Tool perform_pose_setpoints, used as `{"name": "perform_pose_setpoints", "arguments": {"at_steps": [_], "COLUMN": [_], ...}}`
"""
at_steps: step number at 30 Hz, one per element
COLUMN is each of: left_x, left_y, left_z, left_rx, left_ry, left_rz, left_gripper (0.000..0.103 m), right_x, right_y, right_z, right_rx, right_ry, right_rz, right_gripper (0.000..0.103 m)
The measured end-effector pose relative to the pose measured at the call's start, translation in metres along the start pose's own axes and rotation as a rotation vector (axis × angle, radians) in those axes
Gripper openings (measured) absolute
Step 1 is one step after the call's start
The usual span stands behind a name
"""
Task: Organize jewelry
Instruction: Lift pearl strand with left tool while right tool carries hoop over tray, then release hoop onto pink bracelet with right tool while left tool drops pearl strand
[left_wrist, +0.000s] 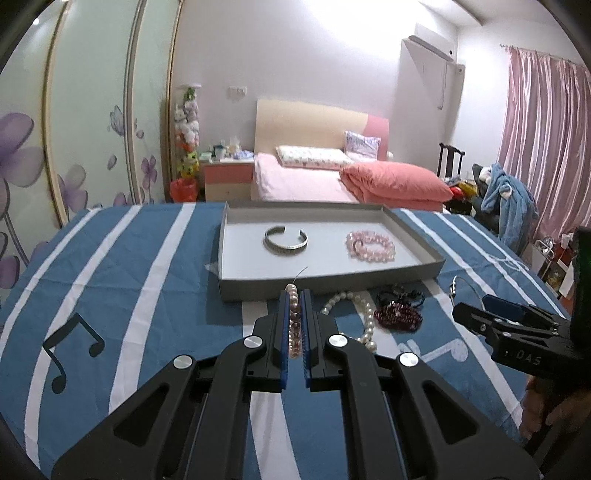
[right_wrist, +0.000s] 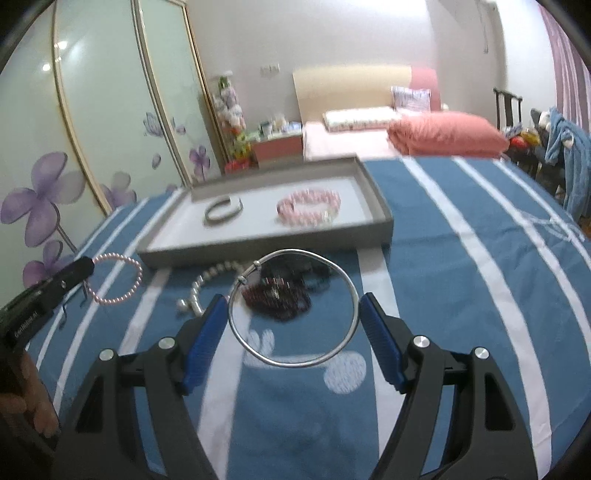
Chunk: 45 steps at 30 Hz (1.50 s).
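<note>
On the far left of the room stand wardrobe doors (left_wrist: 92, 122) painted with purple flowers, and in front of them a table is covered by a blue cloth (left_wrist: 110, 266) with white stripes and black music notes. The left gripper (left_wrist: 295, 295) has its blue-padded jaws pressed close on a pink pearl bracelet (left_wrist: 294, 321), whose beads run in a line between the pads; from the right wrist camera the same bracelet (right_wrist: 118, 280) hangs as an open loop off the gripper's tip, above the cloth. Just past it lies a shallow grey tray (left_wrist: 236, 291) with a white floor, holding a silver cuff (left_wrist: 286, 240) on its left side and a pink bead bracelet (left_wrist: 370, 245) on its right, the two well apart. In front of the tray, on the cloth, lie a white pearl strand (left_wrist: 364, 314), a dark red bead bracelet (left_wrist: 398, 315) beside it, and a black bead bracelet (left_wrist: 400, 293) just behind that one, near the tray wall. Further right, the right gripper (right_wrist: 293, 310) has its jaws spread wide around a thin silver bangle (right_wrist: 295, 363); the ring sits between the blue pads, and whether either pad touches it cannot be told, nor whether it rests on the cloth. Beyond the table are a bed (left_wrist: 295, 184) with a coral quilt, and pink curtains (left_wrist: 543, 122) on the far right.
</note>
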<state>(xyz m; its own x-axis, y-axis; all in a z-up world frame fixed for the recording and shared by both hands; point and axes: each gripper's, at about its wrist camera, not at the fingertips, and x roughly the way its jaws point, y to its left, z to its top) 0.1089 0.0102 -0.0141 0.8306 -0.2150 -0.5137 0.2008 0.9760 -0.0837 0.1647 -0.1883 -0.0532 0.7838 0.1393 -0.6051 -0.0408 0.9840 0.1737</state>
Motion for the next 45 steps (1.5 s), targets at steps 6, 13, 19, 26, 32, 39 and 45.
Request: {"name": "perform_pose_setpoints", "arguments": {"at_steps": [6, 13, 19, 26, 32, 39, 45], "left_x": [-0.006, -0.002, 0.009, 0.031, 0.054, 0.081, 0.107], "left_y": [-0.008, -0.019, -0.022, -0.022, -0.020, -0.015, -0.011], "left_z": [0.011, 0.032, 0.048, 0.058, 0.065, 0.070, 0.068], "left_rx": [0.000, 0.028, 0.039, 0.048, 0.049, 0.037, 0.034], "left_ry": [-0.057, -0.122, -0.163, -0.159, -0.142, -0.108, -0.059], "left_rz": [0.033, 0.077, 0.104, 0.114, 0.137, 0.139, 0.129], "left_gripper": [0.007, 0.007, 0.007, 0.007, 0.007, 0.007, 0.007], "right_x": [-0.016, -0.024, -0.014, 0.008, 0.033, 0.071, 0.110], "right_y": [0.012, 0.023, 0.022, 0.021, 0.016, 0.007, 0.001], "right_z": [0.017, 0.040, 0.060, 0.080, 0.093, 0.104, 0.108], "right_rx": [-0.028, -0.069, -0.070, -0.066, -0.064, -0.052, -0.061], "right_ry": [-0.144, -0.268, -0.333, -0.358, -0.351, -0.292, -0.204], "right_rz": [-0.023, -0.052, -0.069, -0.067, -0.075, -0.069, -0.065], "right_gripper": [0.071, 0.071, 0.071, 0.071, 0.071, 0.072, 0.072]}}
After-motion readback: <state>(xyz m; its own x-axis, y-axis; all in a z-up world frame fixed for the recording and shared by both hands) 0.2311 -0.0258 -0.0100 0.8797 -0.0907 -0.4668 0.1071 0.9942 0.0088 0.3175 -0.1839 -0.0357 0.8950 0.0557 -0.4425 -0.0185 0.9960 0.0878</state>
